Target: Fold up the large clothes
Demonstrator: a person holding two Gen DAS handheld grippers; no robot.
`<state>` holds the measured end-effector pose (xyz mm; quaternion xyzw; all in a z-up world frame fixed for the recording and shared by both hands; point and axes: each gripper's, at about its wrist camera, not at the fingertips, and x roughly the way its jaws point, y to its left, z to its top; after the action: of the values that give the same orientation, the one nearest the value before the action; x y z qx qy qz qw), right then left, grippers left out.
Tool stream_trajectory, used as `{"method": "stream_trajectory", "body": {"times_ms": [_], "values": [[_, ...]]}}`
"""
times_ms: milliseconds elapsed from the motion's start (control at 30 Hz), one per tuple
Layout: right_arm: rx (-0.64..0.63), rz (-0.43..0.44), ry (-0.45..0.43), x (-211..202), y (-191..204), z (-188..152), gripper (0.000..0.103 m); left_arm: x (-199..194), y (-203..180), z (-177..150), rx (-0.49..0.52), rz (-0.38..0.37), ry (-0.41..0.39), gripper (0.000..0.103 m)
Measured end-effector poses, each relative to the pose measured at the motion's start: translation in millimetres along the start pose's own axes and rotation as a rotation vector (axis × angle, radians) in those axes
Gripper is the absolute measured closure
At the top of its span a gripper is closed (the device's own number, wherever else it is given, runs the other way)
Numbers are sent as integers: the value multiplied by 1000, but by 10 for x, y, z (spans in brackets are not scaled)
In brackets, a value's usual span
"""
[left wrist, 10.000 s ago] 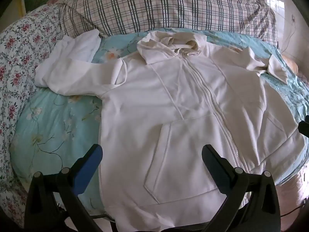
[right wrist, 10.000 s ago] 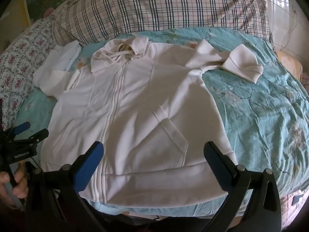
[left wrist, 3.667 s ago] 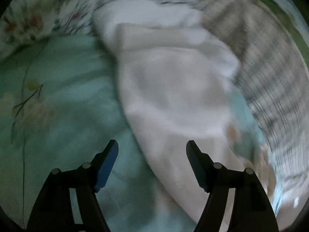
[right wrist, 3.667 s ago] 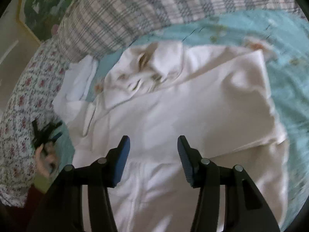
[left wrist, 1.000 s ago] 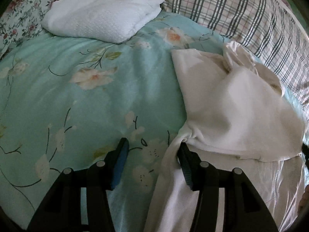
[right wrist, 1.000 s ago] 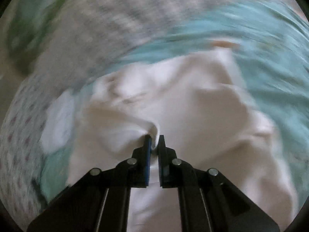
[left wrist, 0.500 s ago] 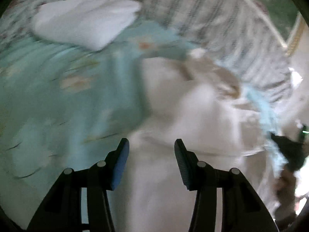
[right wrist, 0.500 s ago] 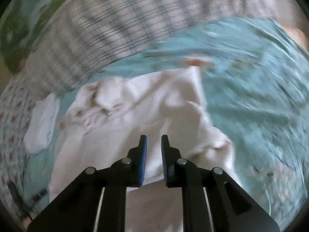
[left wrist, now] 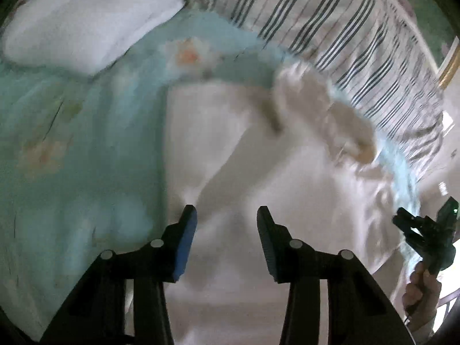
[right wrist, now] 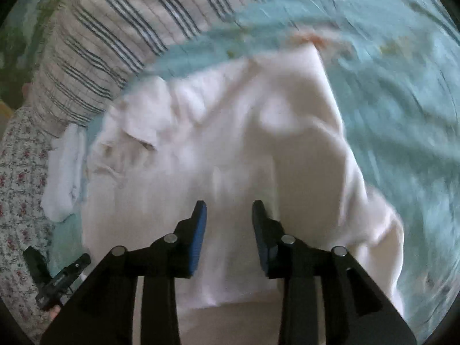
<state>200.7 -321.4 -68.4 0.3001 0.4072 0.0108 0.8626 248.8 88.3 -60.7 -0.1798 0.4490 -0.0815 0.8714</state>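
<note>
Bed surface: teal floral quilt [right wrist: 402, 120], plaid pillow [right wrist: 115, 37] along the head, a small floral-print one [right wrist: 17, 178] at the side. Cream zip hoodie [right wrist: 235, 143] lies mid-quilt, both sleeves folded in over the body, hood [left wrist: 325, 115] bunched toward the plaid pillow. Both views smeared by motion.

Right gripper [right wrist: 229, 210]: jaws have just been opening, now parted, nothing between them; hoodie fabric lies below, released. Left gripper [left wrist: 227, 215]: jaws have just been narrowing a little, but apart and empty, hovering over the hoodie's left edge beside bare quilt.

Risks, as I judge them:
- Right-side sleeve sits lumpy near the hem; it could slide off when the body is next folded.
- Soft quilt may drag with any pinch, so a gripper could take bedding along with cloth.
- Hood is loose and could spill out of a fold.

View differences: the left wrist view shows the folded white garment [left wrist: 86, 20] plainly, and the person's hand [left wrist: 422, 290] on the right tool. The right wrist view shows the lumpy right edge and the hoodie's drawstrings [right wrist: 112, 172].
</note>
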Motion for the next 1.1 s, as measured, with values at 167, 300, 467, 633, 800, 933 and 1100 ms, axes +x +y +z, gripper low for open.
{"method": "stream_trajectory", "body": {"times_ms": [167, 300, 467, 633, 800, 933, 1100], "values": [[-223, 68, -66, 142, 748, 647, 44, 253, -309, 794, 31, -45, -43, 48], [-376, 51, -4, 669, 1205, 1118, 34, 721, -413, 1327, 49, -92, 22, 43], [-552, -51, 152, 1516, 1517, 1396, 34, 1358, -534, 1674, 144, -57, 140, 43], [-648, -181, 209, 1948, 1575, 1435, 100, 1581, -717, 1734, 285, -5, 164, 102], [-498, -8, -40, 1208, 1451, 1601, 101, 818, -966, 1858, 333, -47, -66, 102], [-453, 135, -188, 391, 1203, 1273, 101, 158, -1229, 1453, 470, -36, -216, 102], [-429, 144, -152, -14, 814, 545, 100, -89, -1287, 503, 523, -55, -214, 101]]}}
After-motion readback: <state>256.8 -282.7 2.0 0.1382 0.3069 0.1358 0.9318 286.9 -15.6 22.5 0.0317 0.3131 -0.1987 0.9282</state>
